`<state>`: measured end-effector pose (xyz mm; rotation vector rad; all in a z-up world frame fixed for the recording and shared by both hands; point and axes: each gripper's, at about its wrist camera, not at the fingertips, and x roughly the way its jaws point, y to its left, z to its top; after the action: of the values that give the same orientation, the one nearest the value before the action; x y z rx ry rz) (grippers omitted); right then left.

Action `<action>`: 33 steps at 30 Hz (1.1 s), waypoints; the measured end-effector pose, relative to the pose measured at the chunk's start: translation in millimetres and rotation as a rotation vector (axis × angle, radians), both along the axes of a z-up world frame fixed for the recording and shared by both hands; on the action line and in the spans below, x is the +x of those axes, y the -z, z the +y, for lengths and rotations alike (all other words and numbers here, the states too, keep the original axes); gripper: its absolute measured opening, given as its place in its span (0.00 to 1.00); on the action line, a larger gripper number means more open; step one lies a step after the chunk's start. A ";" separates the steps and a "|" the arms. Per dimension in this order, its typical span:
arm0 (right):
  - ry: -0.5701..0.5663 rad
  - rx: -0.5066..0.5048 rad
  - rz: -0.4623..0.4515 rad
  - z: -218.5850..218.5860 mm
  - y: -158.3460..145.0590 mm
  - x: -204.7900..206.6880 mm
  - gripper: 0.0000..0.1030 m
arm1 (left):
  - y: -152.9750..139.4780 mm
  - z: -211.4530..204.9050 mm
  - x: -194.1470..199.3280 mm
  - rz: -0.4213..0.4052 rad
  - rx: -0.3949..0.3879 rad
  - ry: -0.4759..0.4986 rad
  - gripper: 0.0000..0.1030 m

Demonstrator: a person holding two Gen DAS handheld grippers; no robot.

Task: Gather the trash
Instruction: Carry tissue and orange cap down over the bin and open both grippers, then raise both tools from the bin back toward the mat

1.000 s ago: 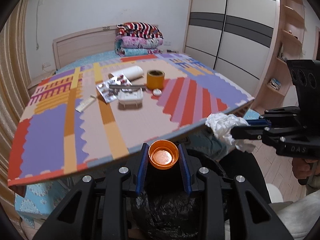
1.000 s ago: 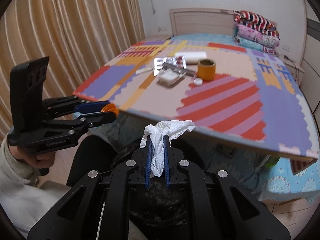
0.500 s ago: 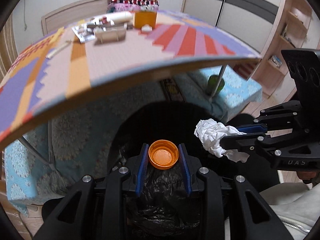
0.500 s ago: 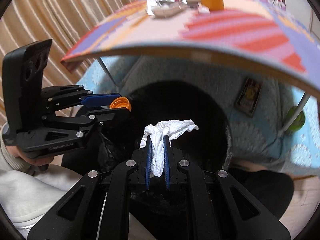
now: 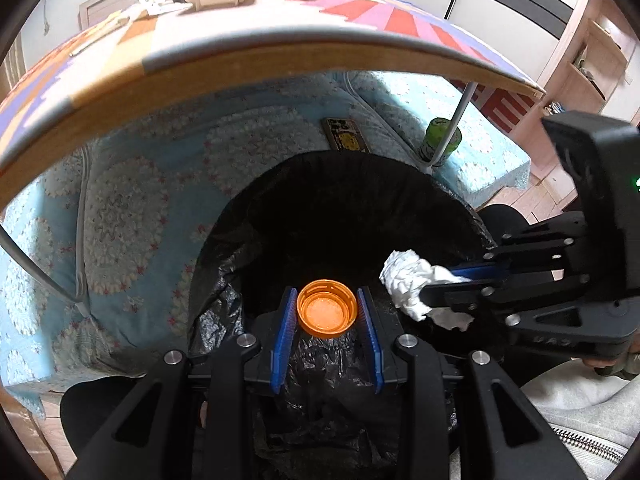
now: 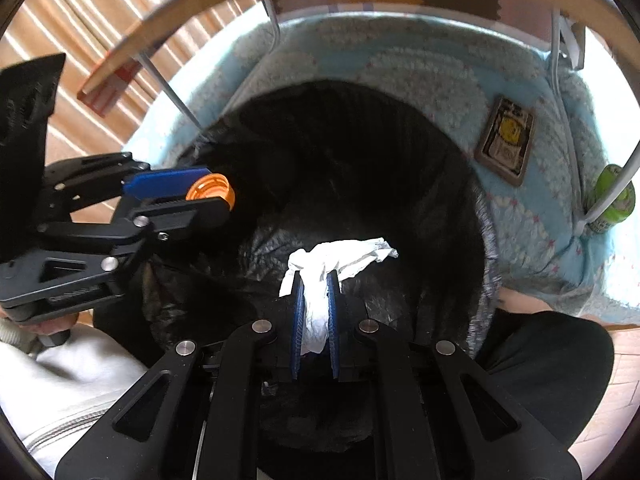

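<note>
Change since earlier: both grippers have dropped from tabletop height to below the table edge and now hang over the mouth of the black plastic-lined round trash bin [image 5: 340, 200]; each load sits in its tongs as before.
Bin: wide opening directly under both loads, liner crinkled along the near rim.
Table: patchwork foam-covered board [image 5: 248, 60] overhangs the bin's far side, with its thin metal legs [image 6: 568, 92] beside the rim; lifting straight up afterward could knock the edge.
Right gripper [image 6: 316, 312]: clamped on a crumpled white paper tissue [image 6: 336, 256], held over the bin's middle.
Tissue risk: soft paper may cling to the blue pads and not fall when the jaws part.
Left gripper [image 5: 326, 320]: closed on a small orange plastic bottle cap [image 5: 326, 312], open side facing the camera, close to the near rim.
Cap risk: being so near the rim, it could bounce off the liner and roll onto the floor.
Nearby: green can [image 5: 440, 144] by a leg, flat dark printed packet [image 6: 506, 140] on the blue floral bedding; neither blocks the drop.
</note>
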<state>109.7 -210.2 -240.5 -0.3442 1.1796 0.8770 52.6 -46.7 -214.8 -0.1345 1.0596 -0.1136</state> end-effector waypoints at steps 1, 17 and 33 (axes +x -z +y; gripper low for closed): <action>0.001 -0.004 0.007 0.5 3.1 0.3 0.11 | 1.8 -0.3 0.2 0.004 -0.002 0.001 0.29; 0.004 -0.011 0.009 3.3 10.7 4.6 0.34 | 10.9 -0.9 3.4 0.044 -0.003 -0.002 0.53; -0.006 0.052 -0.082 -1.5 -31.4 -6.2 0.35 | -28.3 -5.2 -8.4 -0.052 0.018 0.007 0.52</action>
<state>103.5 -211.7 -209.1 -0.3387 1.0785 0.8890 44.3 -51.8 -186.5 -0.1115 1.0086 -0.1131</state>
